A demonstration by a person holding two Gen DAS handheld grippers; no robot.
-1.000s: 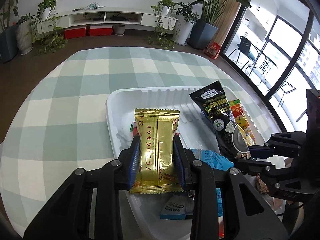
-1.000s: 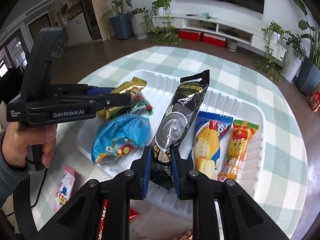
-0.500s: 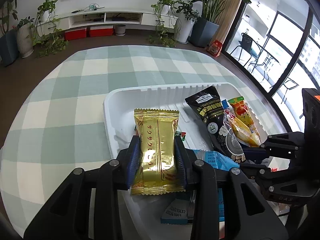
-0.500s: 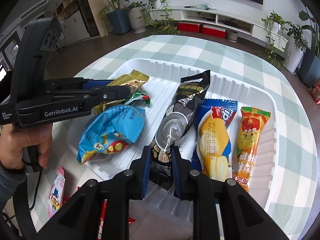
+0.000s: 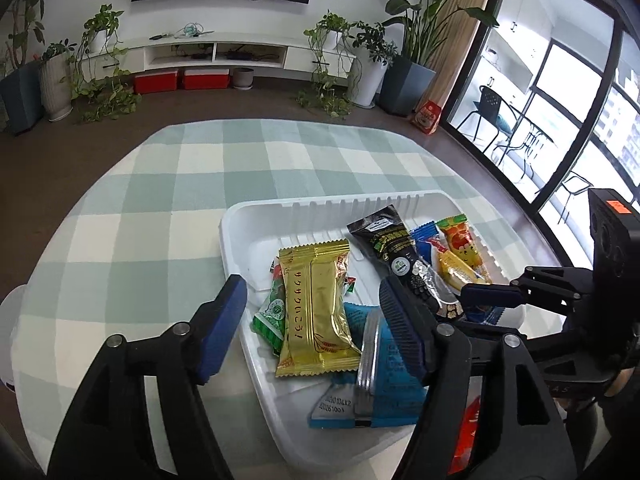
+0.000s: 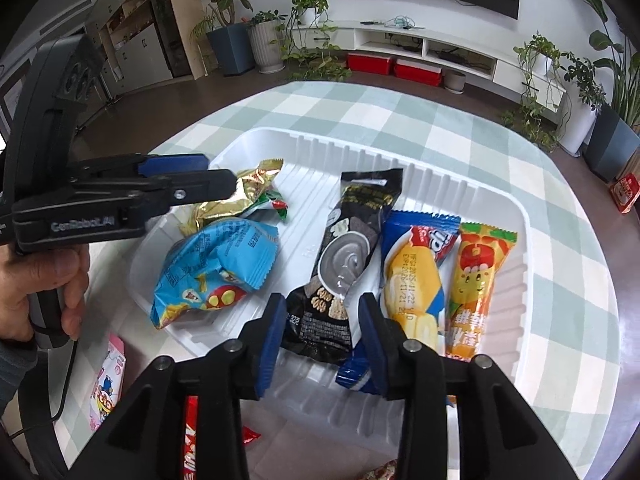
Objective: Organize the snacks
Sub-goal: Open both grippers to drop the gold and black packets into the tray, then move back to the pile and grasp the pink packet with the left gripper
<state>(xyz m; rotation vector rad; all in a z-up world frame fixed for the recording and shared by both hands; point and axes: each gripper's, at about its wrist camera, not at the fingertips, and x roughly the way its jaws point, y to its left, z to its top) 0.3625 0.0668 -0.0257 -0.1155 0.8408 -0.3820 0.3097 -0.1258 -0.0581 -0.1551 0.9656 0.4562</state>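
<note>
Both hand-held grippers have just been opening: the left hand-held gripper [image 5: 312,324] stands spread around the gold foil snack packet [image 5: 316,312], the right hand-held gripper [image 6: 322,332] around the black sachet [image 6: 344,264], both lying released in the white plastic tray [image 6: 516,216].

Five snack packets are seen laid in a white tray [image 6: 516,216]; a black packet [image 6: 348,260] lies between the right gripper [image 6: 322,316], whose jaws have just been opening.

Bright daylight from windows [image 5: 560,120], soft shadows, fisheye-bent edges, sharp focus
</note>
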